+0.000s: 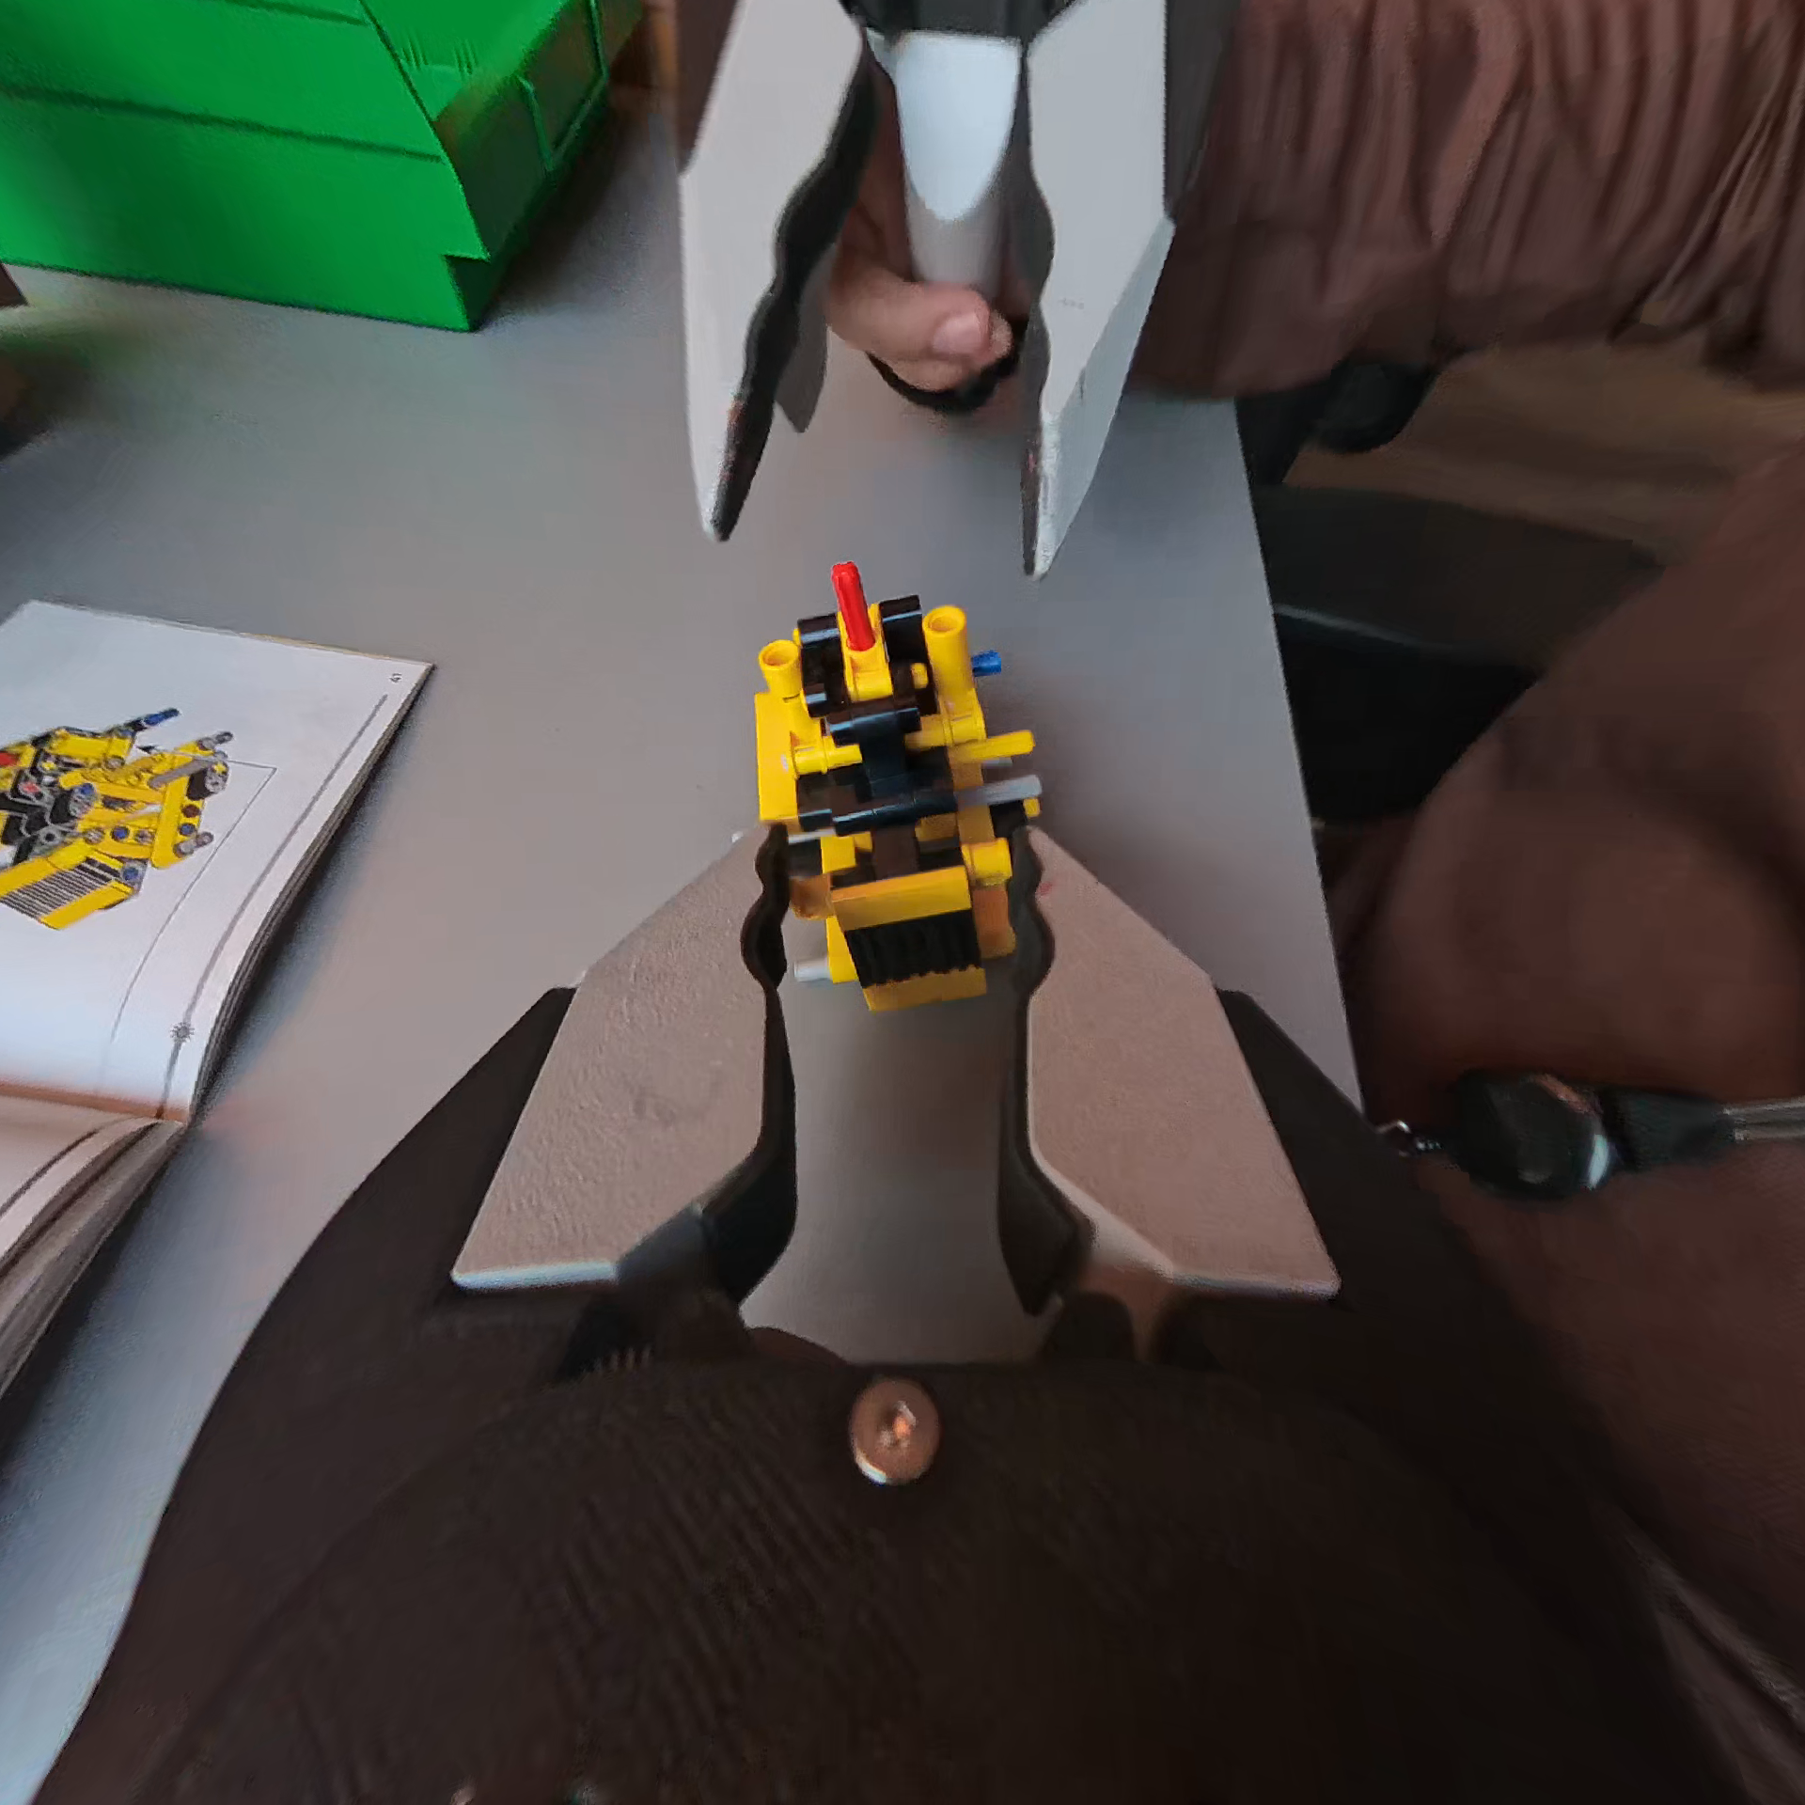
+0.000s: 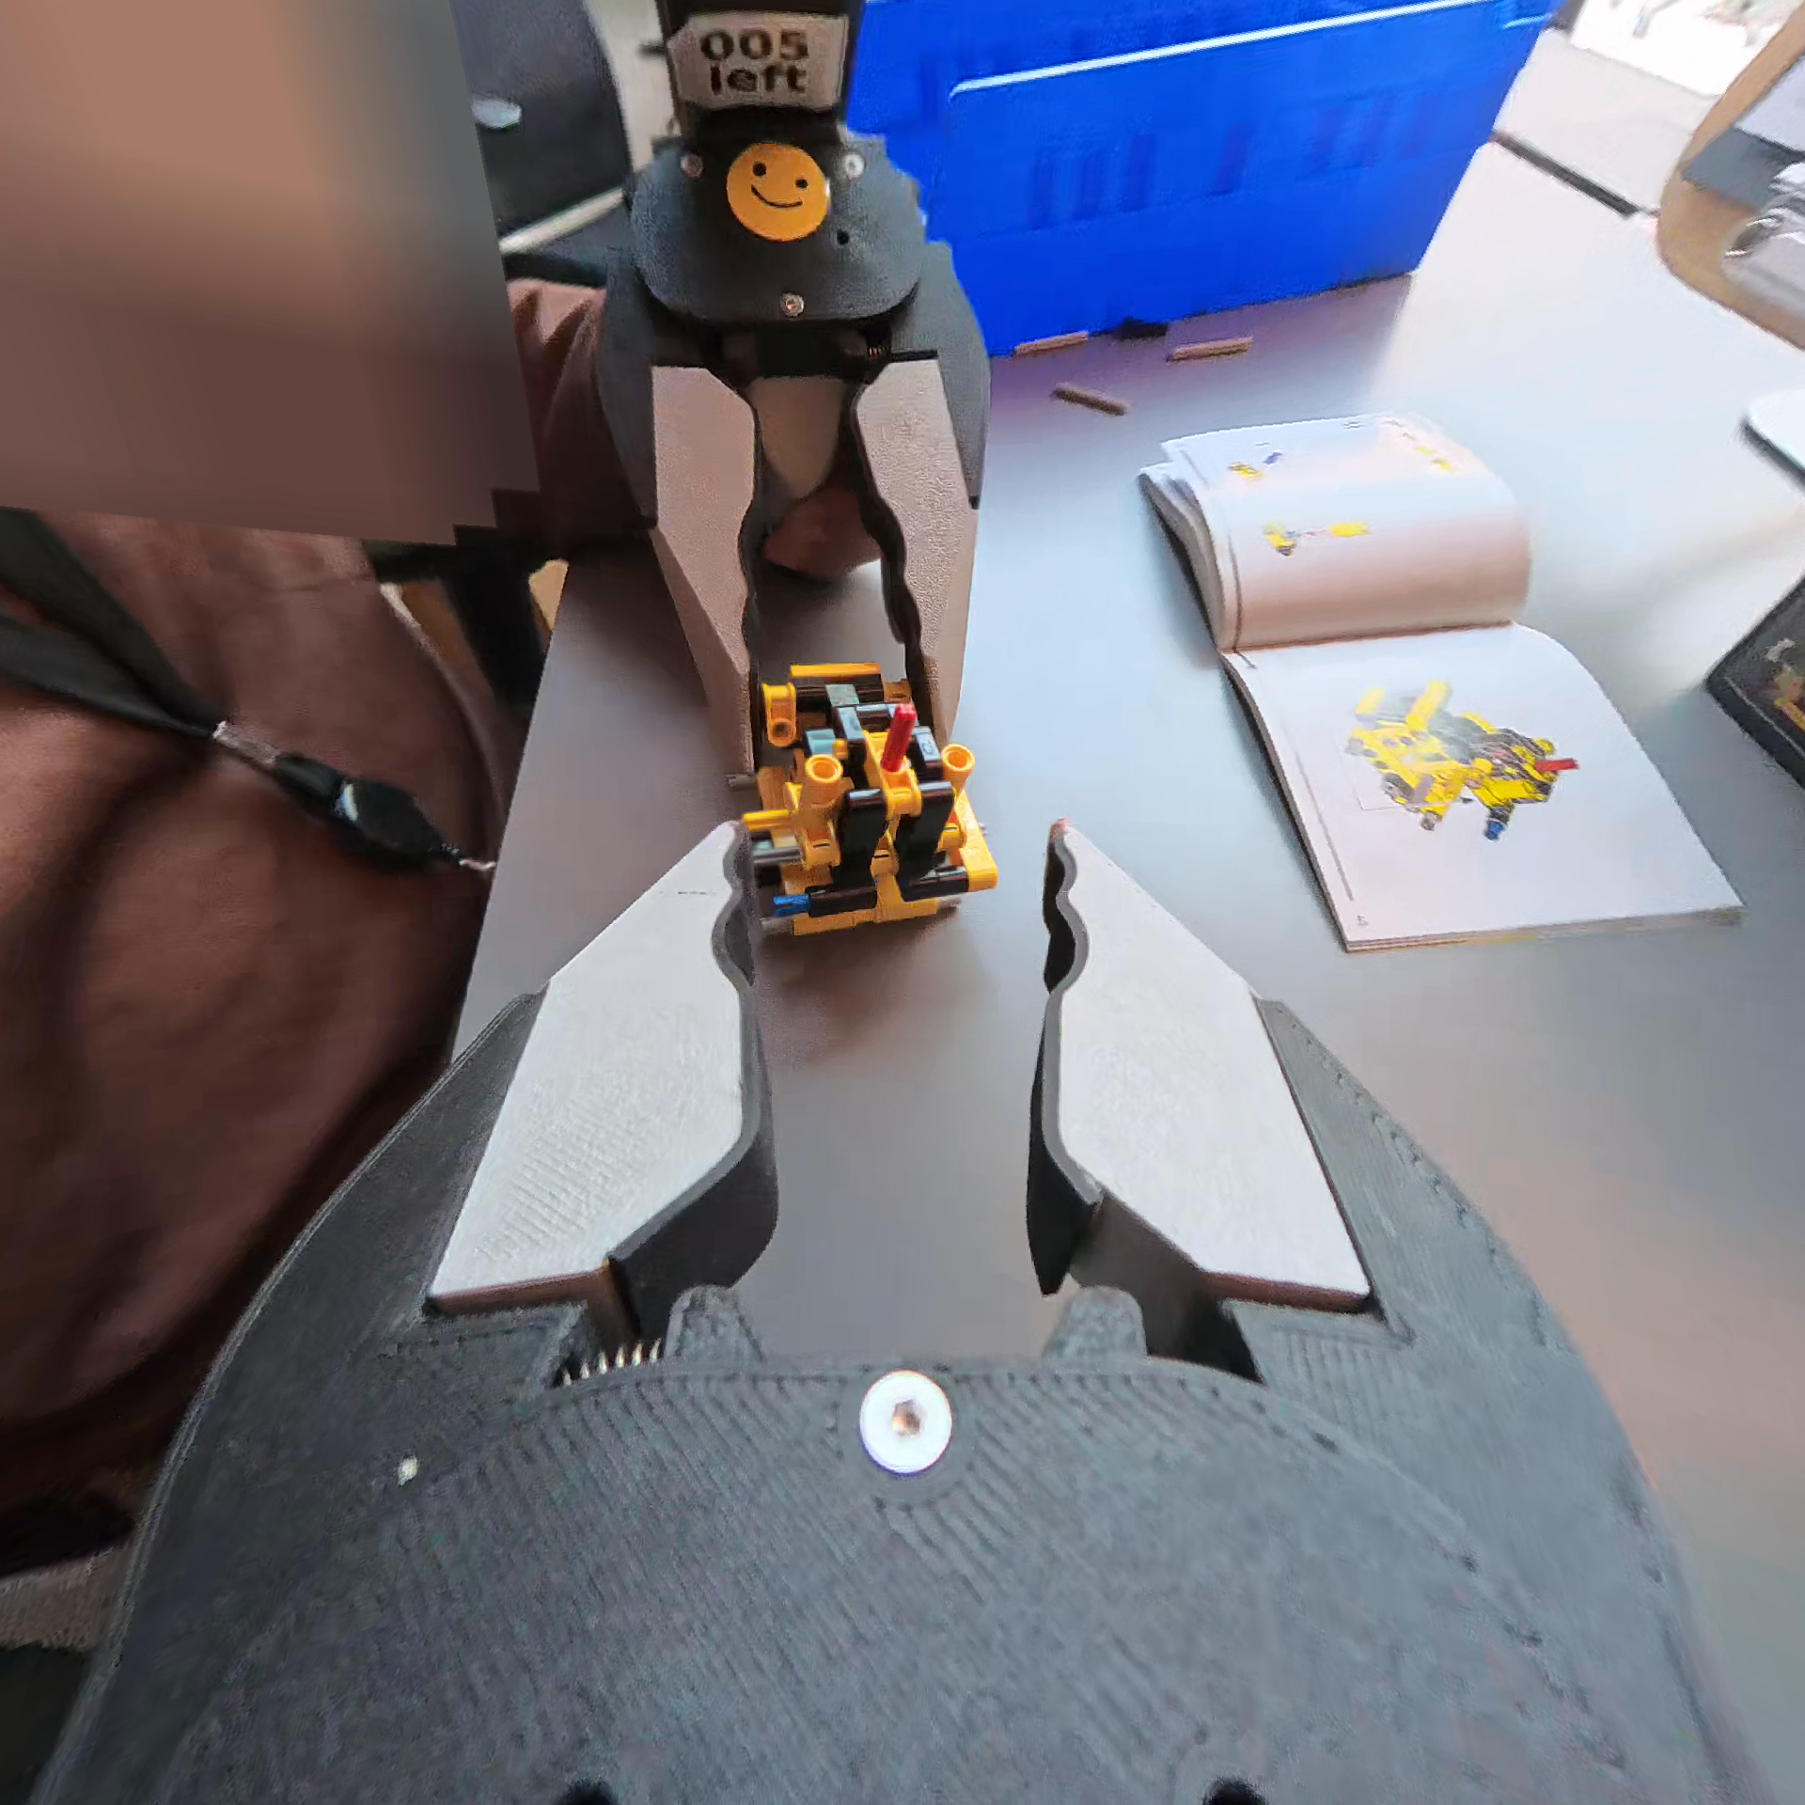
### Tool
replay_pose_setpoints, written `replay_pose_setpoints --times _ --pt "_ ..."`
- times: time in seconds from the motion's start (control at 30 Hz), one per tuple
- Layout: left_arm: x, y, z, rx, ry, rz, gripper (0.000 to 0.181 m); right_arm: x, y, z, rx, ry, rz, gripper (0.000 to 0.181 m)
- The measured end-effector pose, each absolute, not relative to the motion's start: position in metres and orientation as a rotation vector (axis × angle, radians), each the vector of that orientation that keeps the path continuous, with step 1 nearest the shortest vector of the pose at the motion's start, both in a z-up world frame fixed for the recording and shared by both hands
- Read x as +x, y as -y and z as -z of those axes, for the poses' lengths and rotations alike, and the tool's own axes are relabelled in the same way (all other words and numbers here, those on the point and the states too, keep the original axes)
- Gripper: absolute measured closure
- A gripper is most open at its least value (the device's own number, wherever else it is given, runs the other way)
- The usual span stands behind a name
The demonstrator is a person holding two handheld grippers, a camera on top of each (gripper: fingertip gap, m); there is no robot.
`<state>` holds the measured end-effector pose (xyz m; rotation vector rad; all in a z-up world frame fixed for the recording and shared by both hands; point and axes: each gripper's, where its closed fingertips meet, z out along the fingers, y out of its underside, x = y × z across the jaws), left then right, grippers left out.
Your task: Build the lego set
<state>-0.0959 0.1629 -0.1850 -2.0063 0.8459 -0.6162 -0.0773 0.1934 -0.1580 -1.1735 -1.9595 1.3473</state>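
A yellow and black lego model [image 1: 894, 781] with a red axle [image 1: 852, 606] sticking up stands on the grey table [image 1: 547, 547] near its edge. My left gripper [image 1: 894, 860] is shut on the near end of the model, one finger on each side. My right gripper [image 1: 879, 547] faces it from the far side, open and empty, tips just short of the model. In the right wrist view the model [image 2: 860, 801] lies just ahead of my open right gripper [image 2: 897, 840], closer to its left finger. The left gripper [image 2: 840, 733] holds it from behind.
An open instruction booklet [image 1: 176, 830] lies left of the model, also seen in the right wrist view [image 2: 1465, 781]. A green bin [image 1: 244, 146] and a blue bin [image 2: 1172, 166] stand at the back. Small brown pieces [image 2: 1089, 398] lie by the blue bin. A person in brown clothing [image 1: 1563, 879] sits at the table edge. Some 5 cm of space lies between my two pairs of fingers.
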Motion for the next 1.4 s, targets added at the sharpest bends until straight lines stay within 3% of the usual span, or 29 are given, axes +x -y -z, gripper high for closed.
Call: replay_pose_setpoints --times 0.33,0.7,1.07,1.13,1.4 --pt "-0.100 -0.161 0.181 -2.004 -0.827 0.704 0.139 -0.081 -0.186 0.157 -1.179 1.903 -1.456 0.124" --pt "-0.084 -0.147 0.165 -1.494 -1.320 -0.130 0.138 -0.075 -0.158 0.158 -0.825 2.040 -1.093 0.115" --pt "-0.091 -0.152 0.180 -1.524 -1.367 -0.138 0.138 -0.084 -0.150 0.171 -0.637 2.177 -0.769 0.126" --pt "-0.090 -0.152 0.179 -1.521 -1.366 -0.139 0.138 -0.084 -0.151 0.174 -0.634 2.212 -0.755 0.137" --pt "-0.090 -0.152 0.180 -1.522 -1.362 -0.143 0.138 -0.086 -0.152 0.176 -0.612 2.205 -0.777 0.139"
